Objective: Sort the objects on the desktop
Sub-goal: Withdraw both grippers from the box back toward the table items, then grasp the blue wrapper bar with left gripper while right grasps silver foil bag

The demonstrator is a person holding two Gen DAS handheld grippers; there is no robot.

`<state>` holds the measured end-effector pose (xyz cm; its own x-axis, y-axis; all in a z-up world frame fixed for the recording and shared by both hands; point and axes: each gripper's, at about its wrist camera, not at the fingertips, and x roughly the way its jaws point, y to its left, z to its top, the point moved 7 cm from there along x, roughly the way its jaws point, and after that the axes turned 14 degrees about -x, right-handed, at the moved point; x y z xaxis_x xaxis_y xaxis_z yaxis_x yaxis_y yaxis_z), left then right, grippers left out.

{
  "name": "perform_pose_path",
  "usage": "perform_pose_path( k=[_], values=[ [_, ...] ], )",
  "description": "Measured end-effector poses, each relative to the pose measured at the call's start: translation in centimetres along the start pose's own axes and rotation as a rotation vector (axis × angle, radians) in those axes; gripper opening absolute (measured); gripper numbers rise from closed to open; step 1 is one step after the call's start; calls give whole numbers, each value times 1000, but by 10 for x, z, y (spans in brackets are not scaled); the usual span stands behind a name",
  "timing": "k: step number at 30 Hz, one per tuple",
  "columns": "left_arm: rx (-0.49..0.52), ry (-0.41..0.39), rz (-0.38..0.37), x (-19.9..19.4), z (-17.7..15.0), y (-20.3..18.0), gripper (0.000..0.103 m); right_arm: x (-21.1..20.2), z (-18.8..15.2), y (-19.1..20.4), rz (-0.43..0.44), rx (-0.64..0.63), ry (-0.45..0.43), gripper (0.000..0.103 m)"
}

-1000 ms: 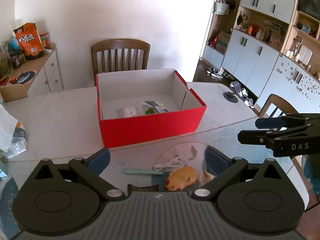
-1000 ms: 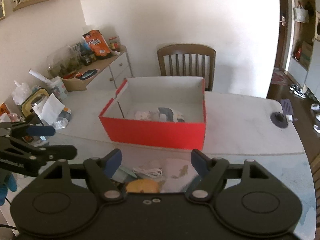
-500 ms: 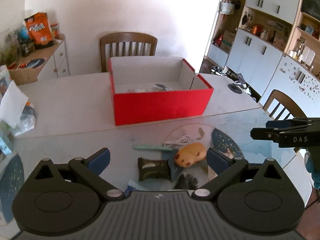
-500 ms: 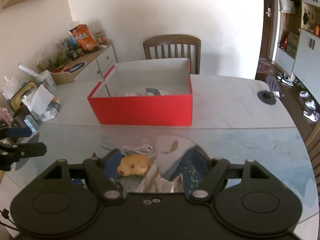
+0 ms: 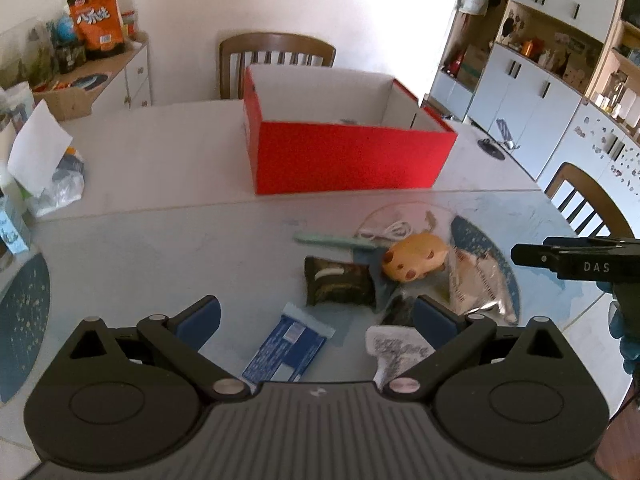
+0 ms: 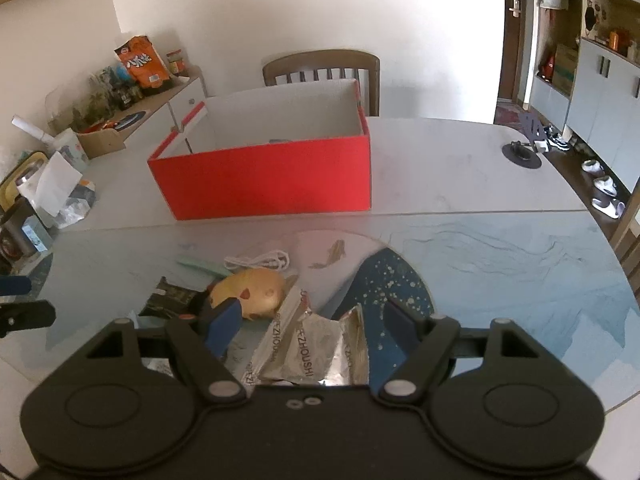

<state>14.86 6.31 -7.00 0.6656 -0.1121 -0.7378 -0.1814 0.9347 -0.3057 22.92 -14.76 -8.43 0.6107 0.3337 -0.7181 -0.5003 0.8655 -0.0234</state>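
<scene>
Two grippers were over the table (image 5: 152, 168), both with jaws spread apart and nothing between them.

Left wrist view, left to right: crumpled paper and plastic bag (image 5: 48, 176) sat at the left edge. Left gripper (image 5: 316, 320) filled the bottom of the frame. A blue packet (image 5: 286, 350) lay between its fingers, low centre. A dark snack pouch (image 5: 338, 286) lay just above that. A mint-green stick (image 5: 332, 240) lay above the pouch, with a white cable (image 5: 390, 232) coiled to its right. A yellow plush toy (image 5: 414, 258) sat right of centre, touching the pouch's corner area. A white printed wrapper (image 5: 394, 350) was beside the right finger. A silver foil packet (image 5: 480, 280) lay right of the toy. The red box (image 5: 348, 160) stood open in the upper centre, well apart from the pile. The right gripper's tip entered at the right edge, marked DAS.

Right wrist view: the left gripper's tip showed at the far left edge. Right gripper (image 6: 312, 322) hung low over the foil packet, which lay between its fingers. The toy was just beside its left finger (image 6: 224, 320); contact couldn't be told. The red box sat upper centre-left. A black round disc (image 6: 522, 154) lay on the table at upper right.
</scene>
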Motion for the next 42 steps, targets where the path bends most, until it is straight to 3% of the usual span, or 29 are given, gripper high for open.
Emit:
perform_pose_path(
  k=[7,30,37,38,42],
  values=[
    [-8,31,33,17,-14,15,103,26,-17,0,-13,32,26,80],
    [47,129,14,68,-36,27,103,86,-40,5,-35,101,127,83],
    [57,142,30,81,-44,35,103,92,-39,8,-45,71,144,83],
    [30,98,73,83,-42,39,103,93,-38,9,-47,66,146,83],
    [44,94,78,87,-46,40,103,93,-38,10,-50,63,147,84]
  ],
)
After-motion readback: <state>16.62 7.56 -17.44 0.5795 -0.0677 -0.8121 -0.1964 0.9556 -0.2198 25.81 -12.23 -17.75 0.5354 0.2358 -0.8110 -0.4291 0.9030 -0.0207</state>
